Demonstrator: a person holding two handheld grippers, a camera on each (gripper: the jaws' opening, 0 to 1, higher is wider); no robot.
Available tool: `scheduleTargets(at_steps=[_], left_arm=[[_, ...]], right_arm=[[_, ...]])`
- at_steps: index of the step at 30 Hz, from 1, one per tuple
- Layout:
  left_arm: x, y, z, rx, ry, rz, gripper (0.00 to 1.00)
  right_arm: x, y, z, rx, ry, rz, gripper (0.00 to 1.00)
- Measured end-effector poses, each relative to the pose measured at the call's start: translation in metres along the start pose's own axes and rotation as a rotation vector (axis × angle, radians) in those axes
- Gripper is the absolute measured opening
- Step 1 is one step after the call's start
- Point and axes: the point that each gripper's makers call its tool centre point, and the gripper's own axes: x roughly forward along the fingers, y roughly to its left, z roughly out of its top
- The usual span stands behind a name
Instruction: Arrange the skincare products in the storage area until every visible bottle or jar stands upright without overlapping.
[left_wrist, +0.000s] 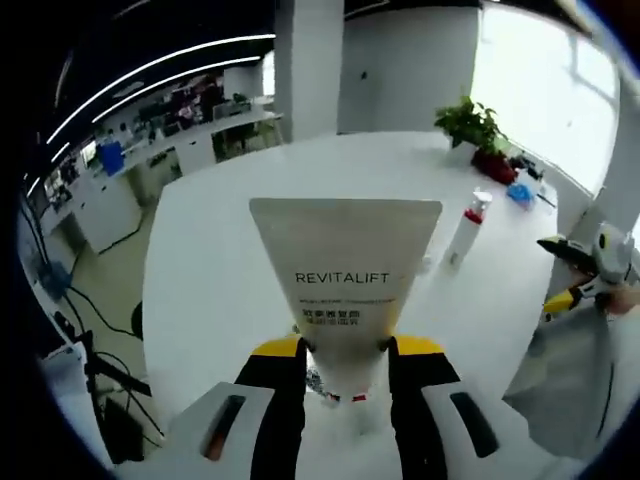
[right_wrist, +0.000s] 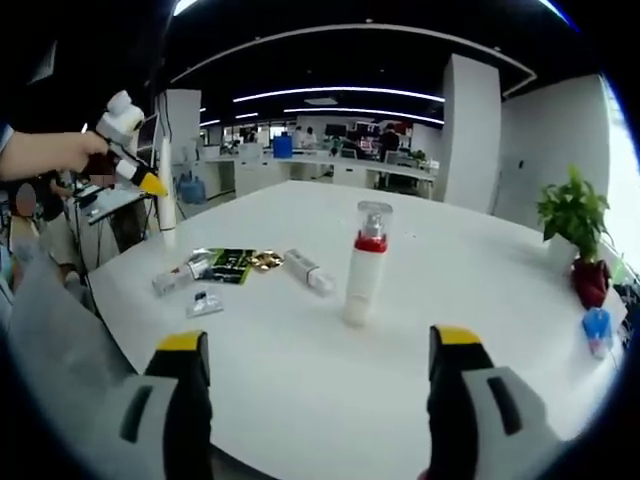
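Observation:
My left gripper (left_wrist: 345, 352) is shut on a white REVITALIFT tube (left_wrist: 345, 260), held with its flat crimped end away from me, above the white table (left_wrist: 220, 260). In the right gripper view the same gripper (right_wrist: 135, 165) hangs at the upper left with the tube (right_wrist: 166, 200) seen edge-on. A white pump bottle with a red collar (right_wrist: 365, 262) stands upright mid-table, also seen as the bottle (left_wrist: 467, 228). A small white tube (right_wrist: 308, 270) and another tube (right_wrist: 180, 277) lie flat left of it. My right gripper (right_wrist: 318, 345) is open and holds nothing.
Dark-green sachets (right_wrist: 228, 265) and a small packet (right_wrist: 205, 302) lie among the tubes. A potted plant (right_wrist: 575, 225) and a blue object (right_wrist: 597, 328) sit near the table's right edge. The right gripper (left_wrist: 585, 270) and a grey sleeve (left_wrist: 570, 370) show at the right.

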Motion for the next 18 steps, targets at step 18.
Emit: scheduleTargets(at_steps=[18], left_arm=[[-0.012,-0.085,0.053,-0.022,-0.172,-0.093,0.29]], right_arm=[[0.002,0.019,0.0,-0.024,0.004,0.102,0.69]])
